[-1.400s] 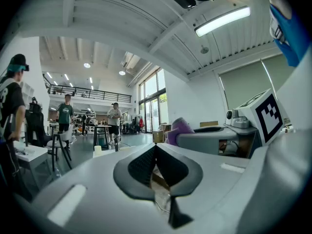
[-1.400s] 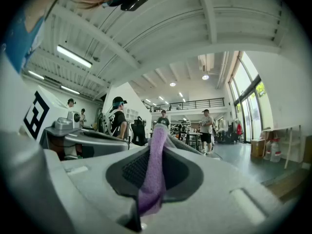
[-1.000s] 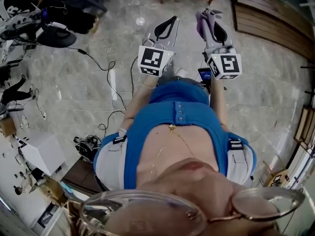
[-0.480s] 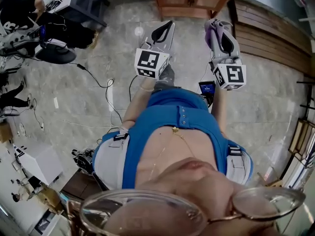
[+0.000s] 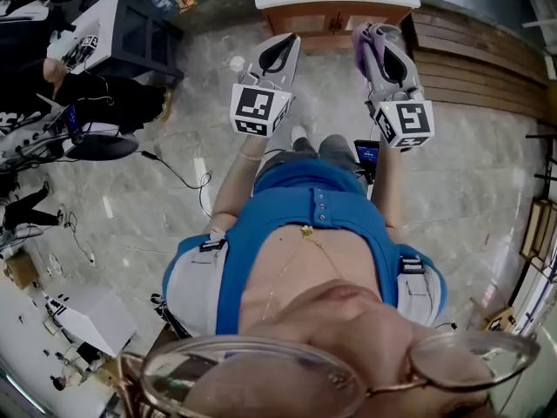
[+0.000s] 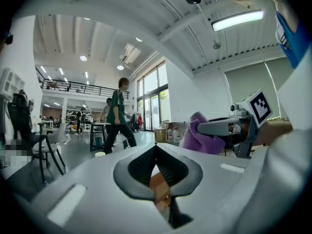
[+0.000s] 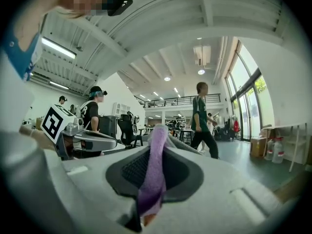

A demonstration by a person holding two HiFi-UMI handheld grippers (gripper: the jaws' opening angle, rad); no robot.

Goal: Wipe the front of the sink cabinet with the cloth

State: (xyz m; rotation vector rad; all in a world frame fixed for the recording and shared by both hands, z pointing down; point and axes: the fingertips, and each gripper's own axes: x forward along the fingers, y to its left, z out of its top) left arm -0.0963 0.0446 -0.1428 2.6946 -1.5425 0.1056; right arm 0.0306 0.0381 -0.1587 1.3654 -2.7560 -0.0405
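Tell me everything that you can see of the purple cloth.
The cloth is light purple and looks like soft fabric. It is pinched between the closed jaws of the right gripper and runs as a folded strip along the line where the pads meet. In the left gripper view, a bunched part bulges out at the side near the tip. It is held in the air, short of the cabinet ahead. Only the gripper touches it.
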